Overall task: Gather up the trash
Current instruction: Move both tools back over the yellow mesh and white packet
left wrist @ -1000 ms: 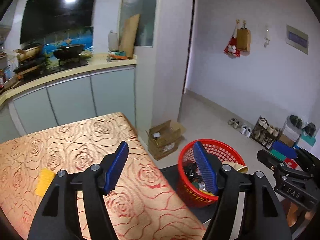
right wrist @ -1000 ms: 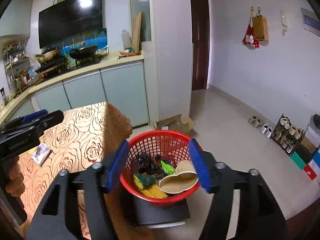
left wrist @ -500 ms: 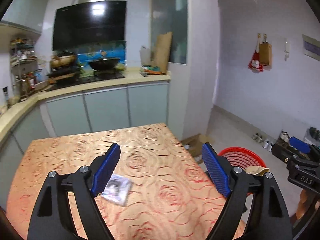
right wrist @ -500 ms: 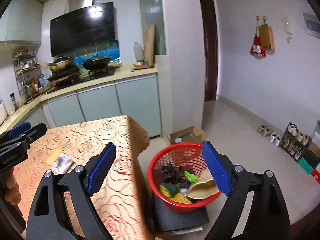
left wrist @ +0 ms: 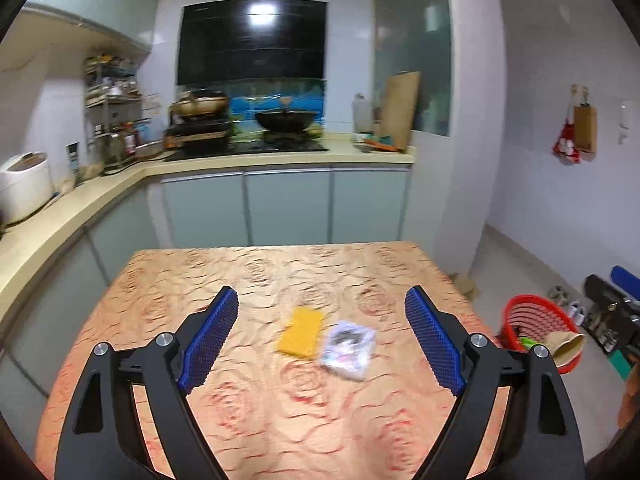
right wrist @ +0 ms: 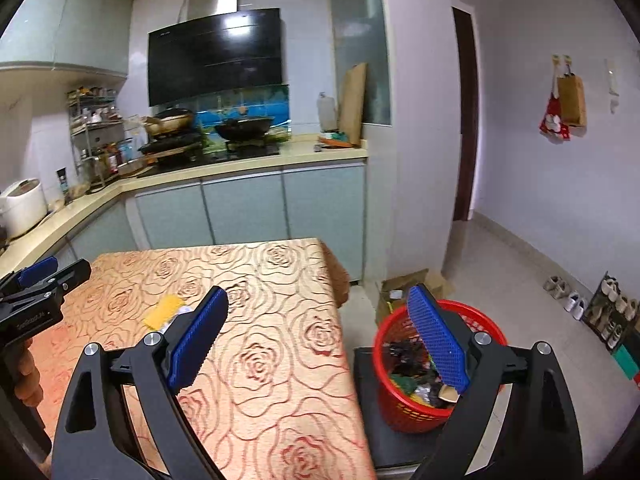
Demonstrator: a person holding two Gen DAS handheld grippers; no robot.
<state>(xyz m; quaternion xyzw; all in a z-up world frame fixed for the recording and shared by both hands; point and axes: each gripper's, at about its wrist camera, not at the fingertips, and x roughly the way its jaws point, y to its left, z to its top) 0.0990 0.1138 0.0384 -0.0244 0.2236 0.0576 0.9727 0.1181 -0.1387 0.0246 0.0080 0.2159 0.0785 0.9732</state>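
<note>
A yellow flat piece (left wrist: 302, 332) and a clear plastic wrapper (left wrist: 349, 347) lie side by side on the rose-patterned table (left wrist: 248, 412). My left gripper (left wrist: 320, 340) is open and empty, with both pieces between its blue pads a little ahead. The red basket (right wrist: 404, 412) holds several pieces of trash and stands on a black stool to the table's right. My right gripper (right wrist: 320, 340) is open and empty above the table's right edge, its right pad over the basket. The yellow piece also shows in the right wrist view (right wrist: 164, 312).
A cardboard box (right wrist: 404, 286) sits on the floor behind the basket. Kitchen counter (left wrist: 280, 158) with stove and pans runs along the back and left. Shoes and a rack (right wrist: 612, 312) line the right wall. A rice cooker (left wrist: 24, 184) stands at left.
Both grippers have swung left from the basket toward the table. The left view now faces the table squarely with the yellow piece and wrapper centred. The right gripper has pulled back from over the basket.
</note>
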